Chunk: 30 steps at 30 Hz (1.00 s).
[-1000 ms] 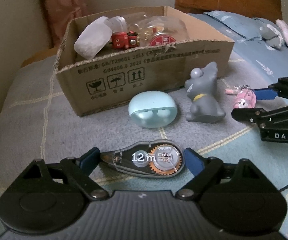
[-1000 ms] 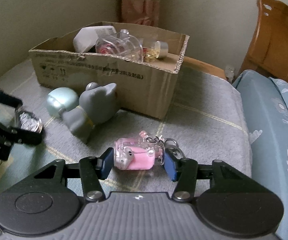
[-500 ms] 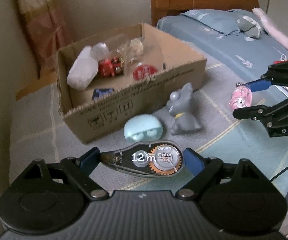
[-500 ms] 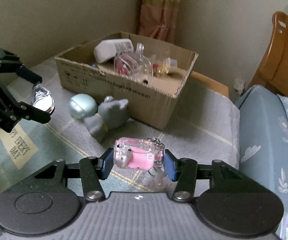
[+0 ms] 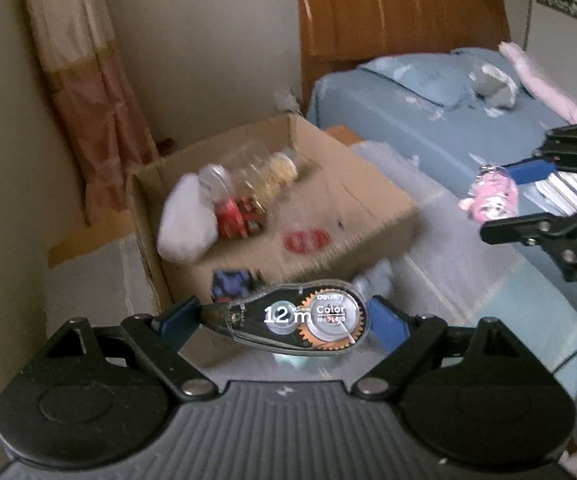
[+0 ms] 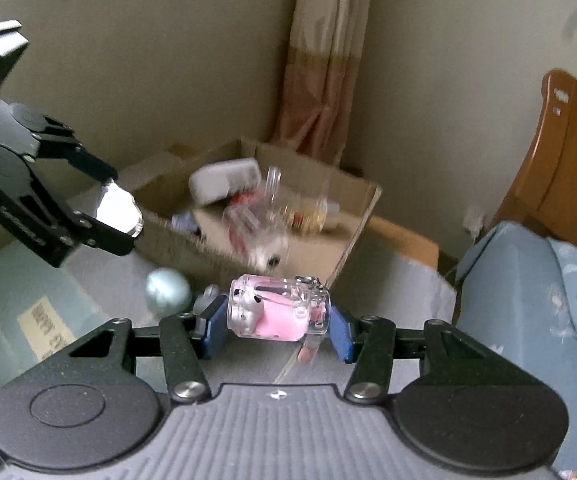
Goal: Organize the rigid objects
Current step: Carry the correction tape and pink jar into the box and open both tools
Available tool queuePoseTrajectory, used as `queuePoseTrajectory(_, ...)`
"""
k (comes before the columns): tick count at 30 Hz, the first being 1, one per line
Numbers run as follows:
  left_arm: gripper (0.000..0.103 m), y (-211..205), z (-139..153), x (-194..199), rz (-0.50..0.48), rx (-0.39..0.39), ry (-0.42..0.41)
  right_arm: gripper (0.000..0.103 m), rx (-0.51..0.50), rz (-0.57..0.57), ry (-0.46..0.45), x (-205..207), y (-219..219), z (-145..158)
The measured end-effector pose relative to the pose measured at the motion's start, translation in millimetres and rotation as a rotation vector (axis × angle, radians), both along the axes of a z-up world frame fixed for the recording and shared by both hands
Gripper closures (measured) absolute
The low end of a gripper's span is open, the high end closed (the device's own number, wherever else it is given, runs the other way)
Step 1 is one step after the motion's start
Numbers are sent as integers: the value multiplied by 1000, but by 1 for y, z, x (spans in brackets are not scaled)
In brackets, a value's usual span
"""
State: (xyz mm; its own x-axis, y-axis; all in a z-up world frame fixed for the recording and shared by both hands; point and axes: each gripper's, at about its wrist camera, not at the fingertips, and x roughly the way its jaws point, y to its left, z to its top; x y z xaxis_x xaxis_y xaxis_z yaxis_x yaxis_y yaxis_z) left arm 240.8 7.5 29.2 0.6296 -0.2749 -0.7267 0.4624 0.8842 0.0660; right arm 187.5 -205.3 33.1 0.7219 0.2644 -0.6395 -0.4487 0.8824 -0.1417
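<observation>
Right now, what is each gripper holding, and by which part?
Left gripper: correction tape, clamped end to end, nose and rounded back. Right gripper: pink keychain, pinched across its two ends.

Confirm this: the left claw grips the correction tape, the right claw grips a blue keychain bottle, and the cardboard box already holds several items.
Wrong on colour. The right wrist view shows the right claw gripping a pink keychain bottle, not blue. The left claw grips the correction tape, and the cardboard box already holds several items.

Home bedroom, bed with blue bedding (image 5: pixel 428 120), wooden headboard (image 5: pixel 400 12), curtain (image 6: pixel 320 60), plain walls
</observation>
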Motion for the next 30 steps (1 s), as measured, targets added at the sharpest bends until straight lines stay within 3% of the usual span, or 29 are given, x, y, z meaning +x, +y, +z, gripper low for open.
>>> queuePoseTrajectory(14,12,-3,-12,79,101,11,-56,46,-5,45,-38,67,22,30)
queuePoseTrajectory(21,6,15,-18,59,125,-42,-46,46,-5,41,3,104,30,34)
queuePoseTrajectory(30,1,36,-20,20,166,-45,-83,46,15,-8,70,149,41,19)
